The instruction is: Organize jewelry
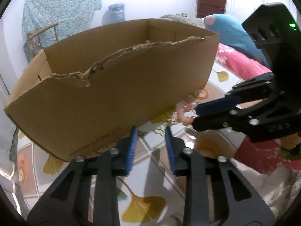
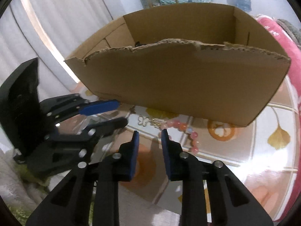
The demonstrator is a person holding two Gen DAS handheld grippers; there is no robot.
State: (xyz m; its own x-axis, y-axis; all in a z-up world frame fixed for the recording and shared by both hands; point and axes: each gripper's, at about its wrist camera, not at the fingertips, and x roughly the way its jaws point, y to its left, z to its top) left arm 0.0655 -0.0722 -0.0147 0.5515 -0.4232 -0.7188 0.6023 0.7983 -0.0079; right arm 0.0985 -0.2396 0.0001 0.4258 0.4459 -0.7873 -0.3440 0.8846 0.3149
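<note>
A brown cardboard box point(image 1: 116, 86) with a torn front rim stands on a glossy leaf-patterned table; it also shows in the right wrist view point(image 2: 188, 82). A pink and orange bead bracelet point(image 2: 188, 131) lies in front of the box, next to a gold clip-like piece point(image 2: 157, 121) and a small butterfly piece point(image 2: 142, 121). My right gripper point(image 2: 150, 131) is open just short of the bracelet's left end. In the left wrist view the bracelet point(image 1: 185, 114) sits at the right gripper's tips point(image 1: 195, 116). My left gripper point(image 1: 151, 130) is open and empty near the gold piece point(image 1: 169, 120).
A pink blanket point(image 1: 242, 64) and a blue plush point(image 1: 231, 32) lie behind the table at the right. A wooden chair point(image 1: 43, 32) with patterned cloth stands behind the box. White curtains point(image 2: 47, 37) hang at the left.
</note>
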